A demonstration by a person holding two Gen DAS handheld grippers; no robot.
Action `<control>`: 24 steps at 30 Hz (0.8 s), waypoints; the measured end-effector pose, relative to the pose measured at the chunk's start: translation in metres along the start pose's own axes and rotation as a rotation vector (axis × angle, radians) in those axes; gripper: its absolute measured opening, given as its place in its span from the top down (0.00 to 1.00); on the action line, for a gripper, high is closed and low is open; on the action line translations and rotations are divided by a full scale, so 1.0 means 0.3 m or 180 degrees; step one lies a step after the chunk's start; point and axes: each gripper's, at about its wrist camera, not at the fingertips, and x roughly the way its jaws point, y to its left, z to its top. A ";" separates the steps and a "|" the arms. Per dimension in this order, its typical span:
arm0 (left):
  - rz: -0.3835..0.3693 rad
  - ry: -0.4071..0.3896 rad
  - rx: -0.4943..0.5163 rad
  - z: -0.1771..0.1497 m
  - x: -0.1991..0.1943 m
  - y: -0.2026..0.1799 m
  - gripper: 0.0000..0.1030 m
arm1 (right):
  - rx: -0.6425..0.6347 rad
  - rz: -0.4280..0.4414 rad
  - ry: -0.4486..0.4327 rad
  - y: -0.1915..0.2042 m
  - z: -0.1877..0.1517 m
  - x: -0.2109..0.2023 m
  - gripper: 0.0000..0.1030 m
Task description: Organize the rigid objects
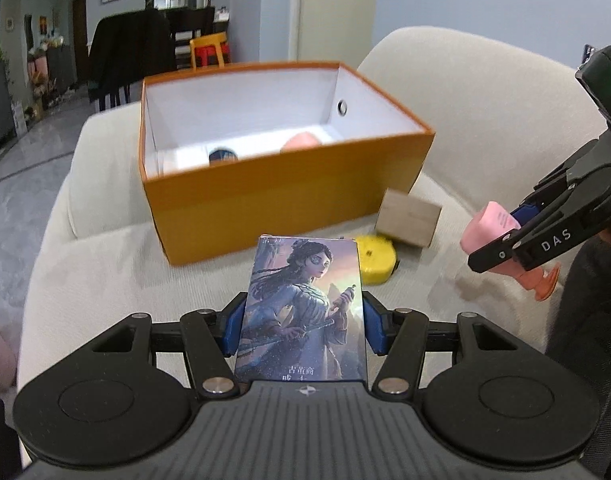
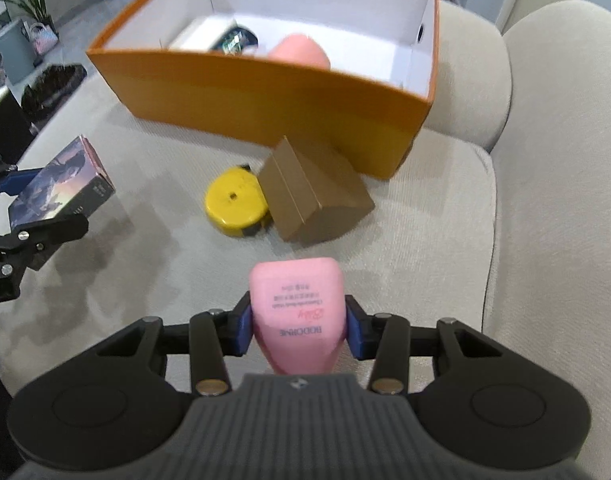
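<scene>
Left gripper: jaws pinching an illustrated card box at lower centre, lifted clear of the cushion. Right gripper: jaws clamped on a pink tube, also above the fabric. Beige sofa cushion: open room on either side. Mid-frame: yellow tape measure touching a tilted brown carton, which lies against the front wall of the open orange box beyond, some items already inside.
</scene>
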 end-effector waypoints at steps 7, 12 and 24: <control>-0.0015 -0.0163 0.0028 0.078 -0.071 0.006 0.36 | 0.0016 0.0060 -0.0292 0.047 0.012 -0.121 0.57; 0.0016 -0.0259 0.0015 0.158 -0.075 0.025 0.36 | -0.0007 0.0114 -0.0522 0.070 0.061 -0.175 0.57; 0.0154 -0.0387 0.0074 0.357 0.025 0.102 0.36 | -0.0018 0.0055 -0.0992 0.050 0.320 -0.200 0.57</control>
